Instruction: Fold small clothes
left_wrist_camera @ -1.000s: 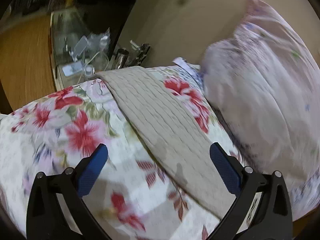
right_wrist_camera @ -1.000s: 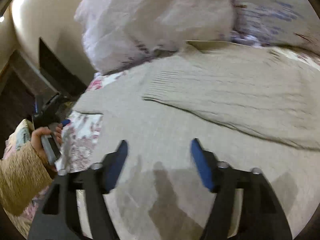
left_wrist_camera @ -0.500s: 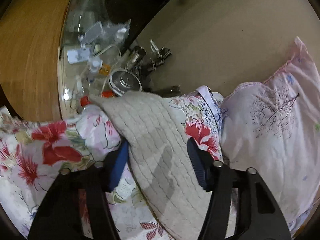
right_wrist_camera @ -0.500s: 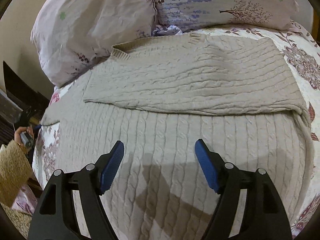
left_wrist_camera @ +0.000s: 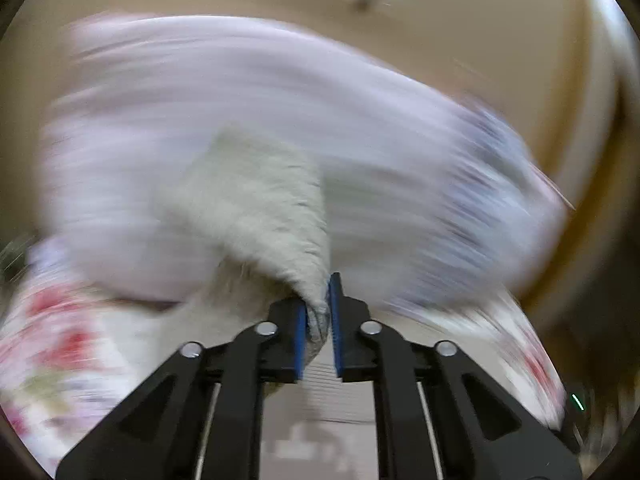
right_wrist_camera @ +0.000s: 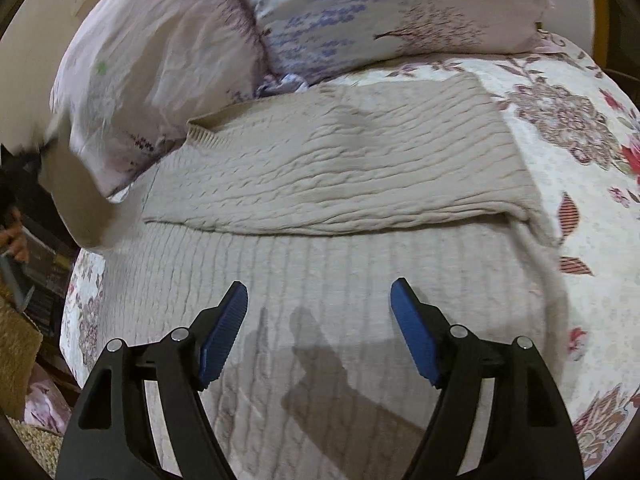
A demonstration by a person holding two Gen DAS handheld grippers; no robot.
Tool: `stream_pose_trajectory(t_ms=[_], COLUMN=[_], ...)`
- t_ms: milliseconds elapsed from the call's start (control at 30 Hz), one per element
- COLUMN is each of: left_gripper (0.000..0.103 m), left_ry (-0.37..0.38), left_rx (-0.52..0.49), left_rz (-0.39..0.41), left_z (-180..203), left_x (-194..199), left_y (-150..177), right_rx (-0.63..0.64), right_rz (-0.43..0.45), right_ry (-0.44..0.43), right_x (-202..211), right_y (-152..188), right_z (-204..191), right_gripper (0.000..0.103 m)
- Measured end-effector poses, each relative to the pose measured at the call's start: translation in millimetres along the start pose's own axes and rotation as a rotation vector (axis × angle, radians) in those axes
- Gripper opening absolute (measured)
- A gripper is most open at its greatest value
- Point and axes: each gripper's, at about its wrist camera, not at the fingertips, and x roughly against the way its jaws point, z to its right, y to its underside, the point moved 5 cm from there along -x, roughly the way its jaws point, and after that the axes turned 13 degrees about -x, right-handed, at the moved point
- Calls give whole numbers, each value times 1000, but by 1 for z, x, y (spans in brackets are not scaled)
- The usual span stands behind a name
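A beige cable-knit sweater [right_wrist_camera: 340, 184] lies spread on the bed, one sleeve folded flat across its body. My left gripper [left_wrist_camera: 318, 312] is shut on the other sleeve [left_wrist_camera: 264, 208] and holds it lifted; that view is heavily motion-blurred. The lifted sleeve also shows as a blurred beige flap [right_wrist_camera: 76, 208] at the left edge of the right wrist view. My right gripper [right_wrist_camera: 320, 320] is open and empty, hovering over the sweater's lower body.
Two pale lilac printed pillows [right_wrist_camera: 280, 28] lie at the head of the bed, touching the sweater's collar. A floral quilt [right_wrist_camera: 580, 160] covers the bed. The bed's left edge [right_wrist_camera: 80, 320] drops to a floor with a brown rug [right_wrist_camera: 16, 356].
My left gripper has closed on the sleeve end and lifted it, swinging fast toward the pillows. My right gripper has stayed open, shifting slightly over the sweater body.
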Motion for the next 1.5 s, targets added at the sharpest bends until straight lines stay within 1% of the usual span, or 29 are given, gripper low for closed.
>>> stream_pose_trajectory(t_ms=[33, 67, 100, 133, 167, 200, 233, 267, 367, 467, 533, 567, 600, 633, 667, 700, 767, 800, 867, 933, 1000, 1067, 1100, 1167, 1267, 1333, 1400, 1467, 1500], left_gripper=[45, 54, 60, 62, 65, 75, 80, 81, 82, 82, 79, 77, 76, 74, 70, 62, 58, 53, 50, 37, 30, 11, 7, 6, 6, 6, 6, 8, 17], left_ry=[74, 160, 197, 199, 169, 129, 77, 19, -87, -141, -123, -91, -87, -60, -34, 23, 73, 84, 104, 134, 145, 169, 181, 223, 217, 192, 135, 79, 67], left_rx=[-63, -134, -181, -208, -235, -236, -214, -152, 8, 194, 288, 344, 348, 356, 371, 412, 447, 448, 443, 446, 434, 448, 460, 467, 428, 406, 352, 323, 325], left_rz=[-19, -59, -88, -102, -125, -143, -165, -208, -319, -425, -459, -468, -436, -439, -438, -440, -447, -453, -472, -501, -519, -532, -525, -456, -311, -225, -143, -108, -105], left_z=[41, 87, 114, 126, 130, 124, 110, 84, 29, -6, -11, -9, -2, 7, 17, 27, 45, 53, 69, 79, 84, 83, 83, 74, 42, 16, -12, -28, -35], left_x=[-11, -23, -27, -27, -24, -20, -15, -4, 24, 51, 62, 72, 86, 91, 98, 103, 112, 117, 122, 121, 112, 107, 104, 96, 82, 67, 39, 3, -13], left_y=[1, 10, 22, 31, 47, 59, 72, 93, 143, 196, 222, 239, 246, 250, 255, 262, 274, 277, 282, 284, 281, 279, 276, 250, 192, 153, 104, 69, 59], right_rx=[-7, -12, -20, -28, -32, -37, -48, -59, -146, -257, -284, -284, -289, -305, -321, -339, -360, -367, -380, -384, -376, -348, -331, -310, -287, -263, -250, -244, -263], right_rz=[7, 11, 15, 25, 35, 47, 60, 63, 48, -20, -63, -74, -104, -155, -194, -236, -309, -331, -374, -386, -391, -383, -367, -308, -182, -92, -6, 76, 108], right_ry=[1, 4, 8, 9, 13, 21, 40, 49, 54, -8, -48, -65, -92, -140, -174, -215, -283, -301, -328, -343, -349, -353, -361, -407, -488, -522, -545, -522, -484], right_x=[3, 5, 9, 15, 21, 28, 39, 44, 63, 71, 73, 76, 76, 74, 73, 71, 71, 71, 70, 69, 67, 66, 66, 71, 77, 73, 62, 47, 31], right_y=[-1, -1, -1, -1, -1, 0, 1, 3, 13, 33, 48, 53, 60, 71, 79, 89, 113, 122, 138, 144, 141, 133, 126, 99, 41, -9, -61, -106, -130], right_z=[4, 7, 12, 17, 23, 30, 43, 52, 88, 118, 123, 124, 123, 121, 120, 119, 114, 111, 105, 101, 97, 90, 84, 72, 53, 38, 24, 11, 7], right_gripper=[76, 76, 76, 76, 76, 76, 76, 76, 75, 68, 65, 57, 45, 40, 32, 27, 19, 14, 13, 12, 9, 9, 8, 8, 8, 8, 8, 9, 20])
